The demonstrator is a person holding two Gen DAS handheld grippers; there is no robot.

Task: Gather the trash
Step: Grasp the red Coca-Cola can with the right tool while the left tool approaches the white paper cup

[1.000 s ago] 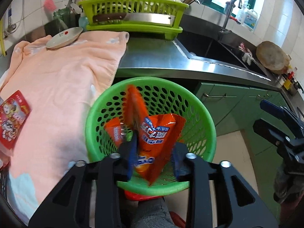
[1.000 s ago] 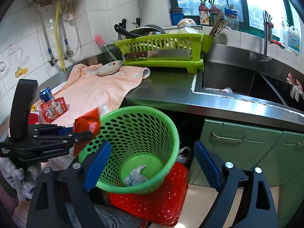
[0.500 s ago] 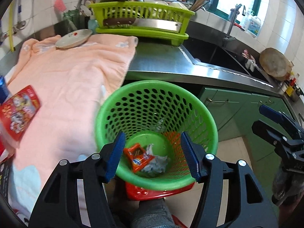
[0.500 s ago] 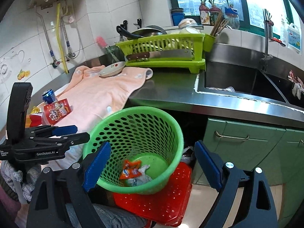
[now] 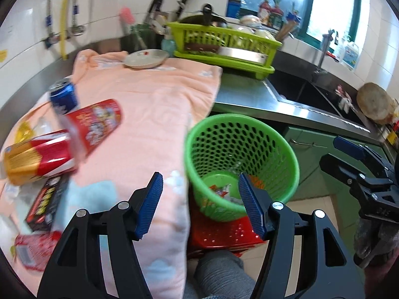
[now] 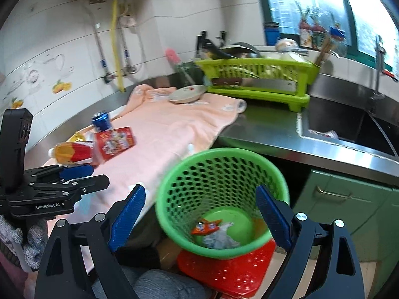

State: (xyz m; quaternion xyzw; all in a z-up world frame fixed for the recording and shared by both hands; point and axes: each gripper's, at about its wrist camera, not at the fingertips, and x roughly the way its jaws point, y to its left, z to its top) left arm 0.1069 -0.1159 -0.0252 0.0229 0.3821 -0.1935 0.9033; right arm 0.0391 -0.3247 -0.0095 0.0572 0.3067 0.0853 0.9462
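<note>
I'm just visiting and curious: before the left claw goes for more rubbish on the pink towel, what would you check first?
1. Left claw open and holding nothing: ok.
2. Right claw open, holding nothing: ok.
3. Orange wrapper lying inside the green basket: ok.
4. Basket upright on the red stool: ok.
5. Trash left on the towel, such as the red packet and blue can: ok, in view.
6. Whether the can is empty: cannot tell.

Green perforated bin (image 6: pixel 222 174) upright on red stool, orange wrapper (image 6: pixel 205 226) and crumpled white scrap (image 6: pixel 219 239) at bottom. On pink towel: blue can (image 5: pixel 62 97) upright, red packet (image 5: pixel 97 122), red-yellow pack (image 5: pixel 35 159) lying flat, dark red box (image 5: pixel 45 204).
</note>
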